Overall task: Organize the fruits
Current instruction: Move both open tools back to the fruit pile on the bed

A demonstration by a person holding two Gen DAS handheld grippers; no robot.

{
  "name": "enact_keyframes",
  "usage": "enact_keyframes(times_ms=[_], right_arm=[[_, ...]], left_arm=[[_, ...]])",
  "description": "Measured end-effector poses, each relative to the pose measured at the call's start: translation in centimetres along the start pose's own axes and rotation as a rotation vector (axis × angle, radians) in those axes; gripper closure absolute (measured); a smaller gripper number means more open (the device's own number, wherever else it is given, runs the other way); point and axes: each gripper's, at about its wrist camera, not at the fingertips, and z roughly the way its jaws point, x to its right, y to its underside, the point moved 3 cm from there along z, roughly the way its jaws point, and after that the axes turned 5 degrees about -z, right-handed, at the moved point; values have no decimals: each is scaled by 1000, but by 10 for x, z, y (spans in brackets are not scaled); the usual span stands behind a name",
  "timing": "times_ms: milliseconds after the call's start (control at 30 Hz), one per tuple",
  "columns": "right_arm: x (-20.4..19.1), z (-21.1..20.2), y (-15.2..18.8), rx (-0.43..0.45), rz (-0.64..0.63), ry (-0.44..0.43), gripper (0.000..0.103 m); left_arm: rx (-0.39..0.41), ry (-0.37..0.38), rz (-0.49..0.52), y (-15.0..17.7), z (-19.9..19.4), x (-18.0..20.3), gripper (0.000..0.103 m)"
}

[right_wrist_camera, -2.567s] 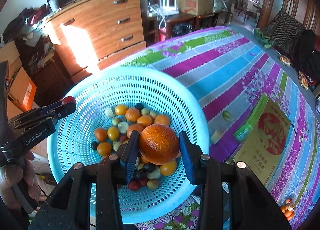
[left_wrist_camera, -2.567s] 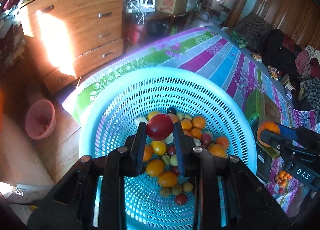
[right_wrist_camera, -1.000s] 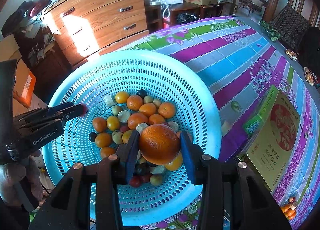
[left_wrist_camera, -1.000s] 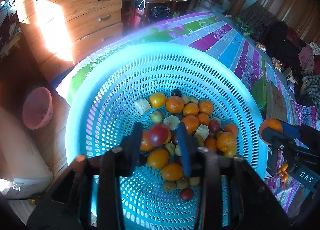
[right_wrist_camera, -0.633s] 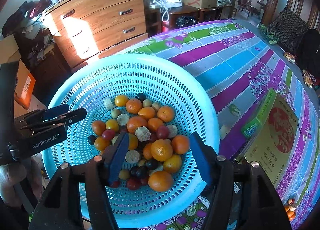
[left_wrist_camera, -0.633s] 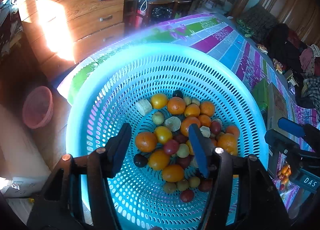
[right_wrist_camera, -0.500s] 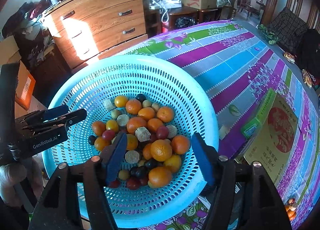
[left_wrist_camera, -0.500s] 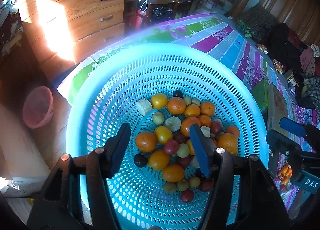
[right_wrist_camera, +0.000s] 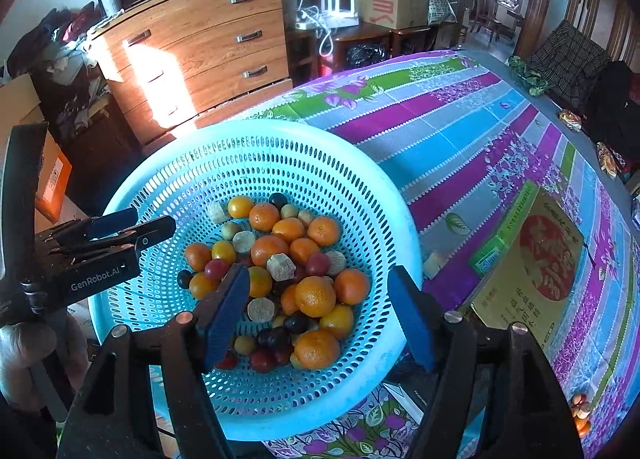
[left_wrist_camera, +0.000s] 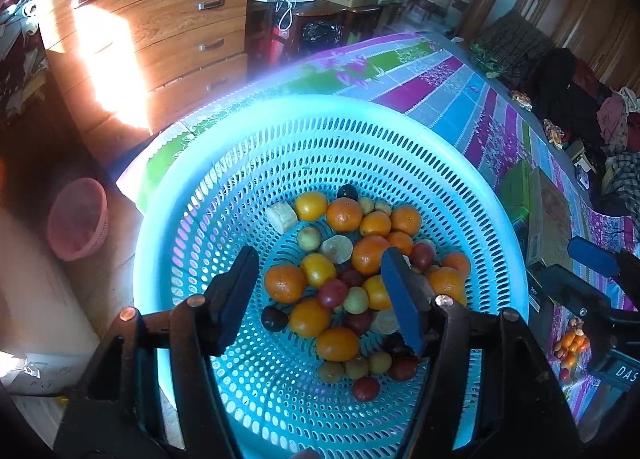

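Both grippers hung over basket (right_wrist_camera: 384, 187) at desk's (right_wrist_camera: 480, 131) near corner: left gripper (left_wrist_camera: 320, 291) and right gripper (right_wrist_camera: 320, 311) gaped wide, empty. Fruit pile (right_wrist_camera: 280, 271) sat in basket's well, presumably so nothing rolls off.

Basket (left_wrist_camera: 248, 163) left wall bare; fruit pile (left_wrist_camera: 352, 271) fills centre.

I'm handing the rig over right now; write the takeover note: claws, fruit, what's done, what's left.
Left claw: open, nothing between the jaws, above the blue basket.
Right claw: open and empty, above the same basket.
Fruit: oranges, small red and dark fruits and pale chunks piled in the basket bottom, including a large orange and a red fruit.
Done: that pile is in the basket.
Left: a few small fruits lie on the striped tablecloth to the right; collect them next, probably.
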Motion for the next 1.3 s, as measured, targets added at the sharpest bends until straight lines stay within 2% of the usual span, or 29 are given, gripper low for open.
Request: enact_keyframes(times_ms=[100,233,600,667,700,767,1033,1167,1300], right_arm=[[1,-12,2,36,-2,3,28],[1,-29,3,84,-13,36,28],[35,-96,35,212,30,174,28],[42,-109,46,230,45,200,18],[47,-116,52,246,54,216,16],[56,-130,67,274,71,250,15],[107,-162,156,305,178,386,15],[139,-164,213,259,258,423,15],[161,-157,273,183,322,450,15]], left_arm=[[13,2,6,0,-5,5,37],[45,15,18,1,-15,14,30],[126,33,107,13,-38,62,30],[131,41,141,19,-40,76,30],[132,50,164,23,-40,87,30],[142,44,221,33,-40,105,30],[54,175,407,84,-21,182,30],[20,254,475,105,-20,214,30],[2,294,531,132,-19,244,30]])
